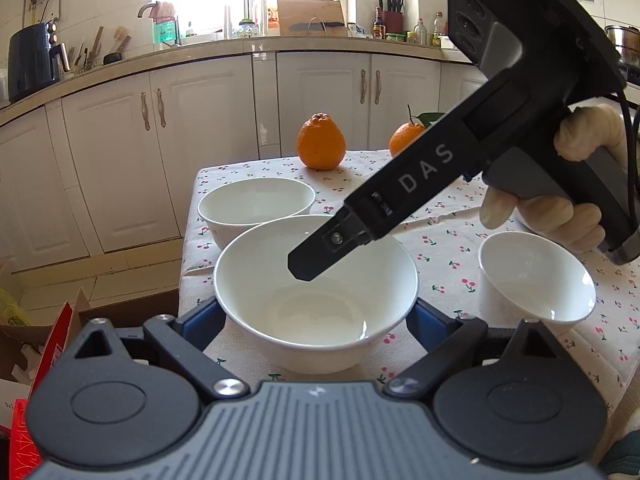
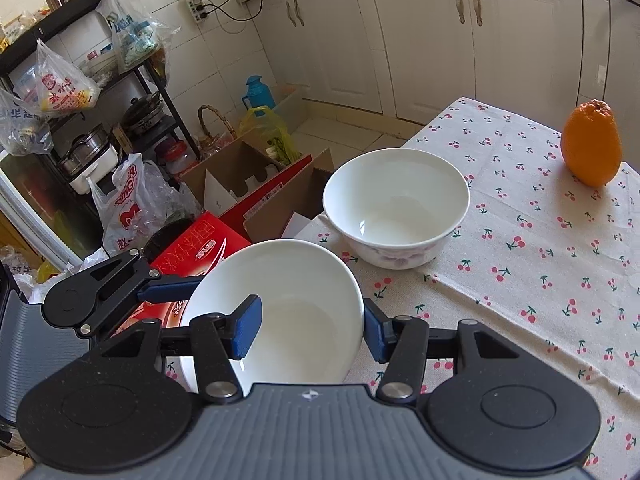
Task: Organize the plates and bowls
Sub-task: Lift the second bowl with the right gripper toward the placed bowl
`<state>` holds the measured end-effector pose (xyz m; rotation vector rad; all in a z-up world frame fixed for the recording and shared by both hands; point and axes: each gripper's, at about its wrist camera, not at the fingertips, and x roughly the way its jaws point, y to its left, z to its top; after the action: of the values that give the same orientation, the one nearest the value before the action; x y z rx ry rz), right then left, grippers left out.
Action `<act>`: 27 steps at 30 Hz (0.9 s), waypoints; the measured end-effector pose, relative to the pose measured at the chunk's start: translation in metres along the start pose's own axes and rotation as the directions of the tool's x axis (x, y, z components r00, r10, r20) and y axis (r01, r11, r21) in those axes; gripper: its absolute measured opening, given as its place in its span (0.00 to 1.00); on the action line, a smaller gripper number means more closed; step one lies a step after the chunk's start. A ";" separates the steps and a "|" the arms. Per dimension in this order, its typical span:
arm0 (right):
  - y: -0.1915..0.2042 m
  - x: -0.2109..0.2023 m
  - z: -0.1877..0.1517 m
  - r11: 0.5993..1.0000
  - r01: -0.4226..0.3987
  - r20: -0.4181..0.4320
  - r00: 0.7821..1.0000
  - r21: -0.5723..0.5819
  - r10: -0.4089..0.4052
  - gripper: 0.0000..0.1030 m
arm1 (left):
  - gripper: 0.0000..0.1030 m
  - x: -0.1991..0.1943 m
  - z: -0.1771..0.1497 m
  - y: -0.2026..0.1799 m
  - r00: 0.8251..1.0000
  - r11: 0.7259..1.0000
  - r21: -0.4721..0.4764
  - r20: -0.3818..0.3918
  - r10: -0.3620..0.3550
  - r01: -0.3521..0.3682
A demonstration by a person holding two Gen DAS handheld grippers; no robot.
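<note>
A white bowl (image 1: 316,304) sits near the table's left edge, between the blue pads (image 1: 200,320) of my left gripper (image 1: 316,316), which press on its two sides. My right gripper (image 2: 310,332) is shut on the right wall of the same bowl (image 2: 296,280), one pad (image 2: 248,332) inside and the other outside. In the left wrist view the right gripper (image 1: 308,268) slants down into the bowl from the upper right. A second bowl (image 1: 256,204) with a flower pattern (image 2: 396,204) stands just behind. A smaller white bowl (image 1: 536,276) stands to the right.
Two oranges (image 1: 320,142) (image 1: 406,138) stand at the table's far edge. The cherry-print tablecloth (image 2: 540,260) covers the table. A red box (image 2: 192,252) and open cardboard boxes (image 2: 248,176) lie on the floor past the table's left edge. A gloved hand (image 1: 580,140) holds the right gripper.
</note>
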<state>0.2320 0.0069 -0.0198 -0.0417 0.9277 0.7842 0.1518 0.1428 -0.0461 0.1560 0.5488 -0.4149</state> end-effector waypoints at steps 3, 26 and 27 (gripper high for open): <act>0.002 -0.009 -0.006 1.000 0.005 0.004 1.000 -0.001 -0.005 0.57 | 0.93 -0.006 0.002 -0.008 1.000 1.000 0.009 -0.004 -0.007 0.007; 0.017 -0.077 -0.055 0.998 0.036 0.059 0.997 0.050 -0.039 0.57 | 0.93 -0.041 0.007 -0.059 0.998 0.993 0.094 -0.025 -0.062 0.064; 0.017 -0.080 -0.058 0.998 0.039 0.064 0.997 0.059 -0.043 0.57 | 0.93 -0.041 0.008 -0.061 0.997 0.992 0.101 -0.024 -0.067 0.069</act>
<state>0.1531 -0.0484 0.0077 0.0146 0.8845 0.7166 0.0981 0.0999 -0.0192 0.2405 0.5544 -0.5086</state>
